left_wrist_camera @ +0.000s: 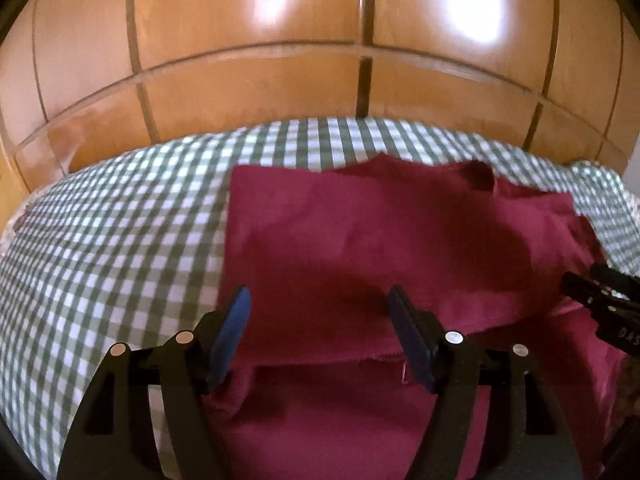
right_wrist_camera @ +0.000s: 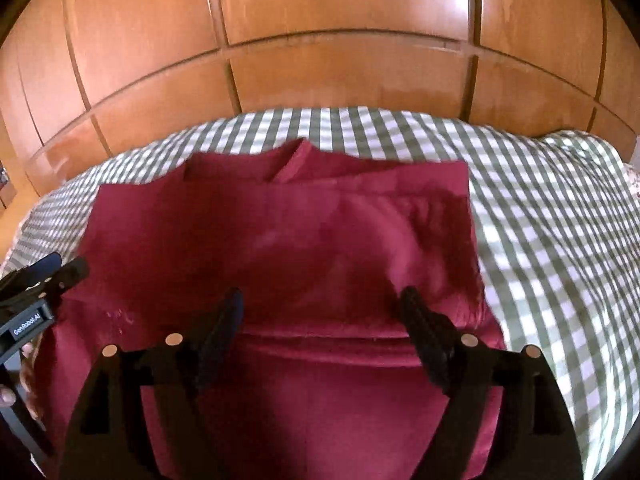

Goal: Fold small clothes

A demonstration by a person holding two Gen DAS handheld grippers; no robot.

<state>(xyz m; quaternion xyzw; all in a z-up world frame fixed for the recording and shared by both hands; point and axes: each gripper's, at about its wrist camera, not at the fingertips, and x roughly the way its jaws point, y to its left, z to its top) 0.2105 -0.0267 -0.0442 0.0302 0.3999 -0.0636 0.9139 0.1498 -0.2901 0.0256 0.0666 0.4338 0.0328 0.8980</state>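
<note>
A dark red garment (left_wrist_camera: pixel 360 240) lies partly folded on a green and white checked cover (left_wrist_camera: pixel 120 232). My left gripper (left_wrist_camera: pixel 320 300) hovers over its near left part, jaws wide apart with nothing pressed between them; a folded edge crosses below the fingertips. In the right wrist view the same garment (right_wrist_camera: pixel 280 232) shows its neckline at the far edge. My right gripper (right_wrist_camera: pixel 324 300) stands open above the near fold, pads clear of the cloth. Each gripper shows at the edge of the other's view: the right gripper (left_wrist_camera: pixel 592 292) and the left gripper (right_wrist_camera: pixel 48 272).
A wooden panelled wardrobe (left_wrist_camera: pixel 320 60) rises right behind the bed. The checked cover (right_wrist_camera: pixel 560 240) spreads bare to the left and right of the garment. A person's fingers (right_wrist_camera: pixel 8 396) show at the left edge in the right wrist view.
</note>
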